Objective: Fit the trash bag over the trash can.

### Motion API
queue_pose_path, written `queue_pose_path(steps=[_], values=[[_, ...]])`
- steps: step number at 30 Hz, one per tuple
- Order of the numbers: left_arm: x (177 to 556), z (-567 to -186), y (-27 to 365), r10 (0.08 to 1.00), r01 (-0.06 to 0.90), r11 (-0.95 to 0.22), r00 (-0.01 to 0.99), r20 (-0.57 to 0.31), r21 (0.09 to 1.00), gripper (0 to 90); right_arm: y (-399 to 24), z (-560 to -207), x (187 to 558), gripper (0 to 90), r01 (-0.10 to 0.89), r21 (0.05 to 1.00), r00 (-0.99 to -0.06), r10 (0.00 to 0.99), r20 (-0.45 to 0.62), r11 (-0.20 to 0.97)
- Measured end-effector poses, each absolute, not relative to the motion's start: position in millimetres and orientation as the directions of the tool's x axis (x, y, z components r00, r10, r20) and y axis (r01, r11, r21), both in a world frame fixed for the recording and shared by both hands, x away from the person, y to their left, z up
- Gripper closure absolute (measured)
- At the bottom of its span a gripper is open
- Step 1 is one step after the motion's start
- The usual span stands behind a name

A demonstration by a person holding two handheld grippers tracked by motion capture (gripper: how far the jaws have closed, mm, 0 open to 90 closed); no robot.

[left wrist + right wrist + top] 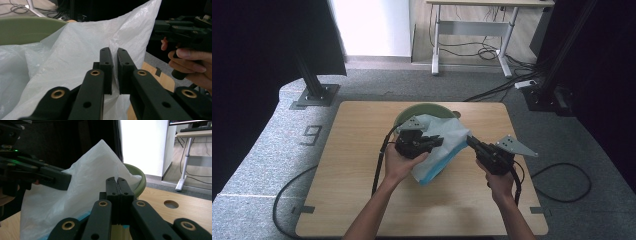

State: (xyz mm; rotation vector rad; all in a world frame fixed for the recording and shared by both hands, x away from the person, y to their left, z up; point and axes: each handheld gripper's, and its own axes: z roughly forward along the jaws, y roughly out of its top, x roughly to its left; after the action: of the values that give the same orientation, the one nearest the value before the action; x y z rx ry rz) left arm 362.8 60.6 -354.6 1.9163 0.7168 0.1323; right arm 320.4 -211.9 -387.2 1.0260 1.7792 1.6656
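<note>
Both grippers' jaws clench the plastic bag (443, 145), stretched lengthwise between them.

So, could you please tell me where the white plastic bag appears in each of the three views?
High view: the white plastic bag lies mid-table, between the two grippers, partly over the green bowl.
Left gripper view: the bag spreads across the centre, behind and between the black jaws.
Right gripper view: the bag rises to a peak left of centre.
Shared landmark: the green bowl, behind the bag in all three views.
</note>
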Motion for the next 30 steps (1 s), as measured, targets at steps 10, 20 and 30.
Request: queue_pose_path(steps=[10, 20, 30], values=[[377.5, -353.6, 75.8, 0.542, 0.46, -0.19, 0.786, -0.298, 0.867, 89.6, -219.8, -390.0, 309.8, 72.4, 0.174, 0.984, -0.588, 0.8, 0.121, -0.021], [388.7, -354.8, 101.4, 0.518, 0.519, -0.085, 0.752, -0.407, 0.851, 89.7, -224.7, -403.7, 291.5, 69.6, 0.185, 0.983, -0.62, 0.774, 0.129, -0.016], [392.4, -357.7, 107.2, 0.499, 0.541, -0.065, 0.745, -0.442, 0.838, 89.6, -205.2, -407.6, 303.8, 72.6, 0.195, 0.981, -0.673, 0.725, 0.147, -0.018]])
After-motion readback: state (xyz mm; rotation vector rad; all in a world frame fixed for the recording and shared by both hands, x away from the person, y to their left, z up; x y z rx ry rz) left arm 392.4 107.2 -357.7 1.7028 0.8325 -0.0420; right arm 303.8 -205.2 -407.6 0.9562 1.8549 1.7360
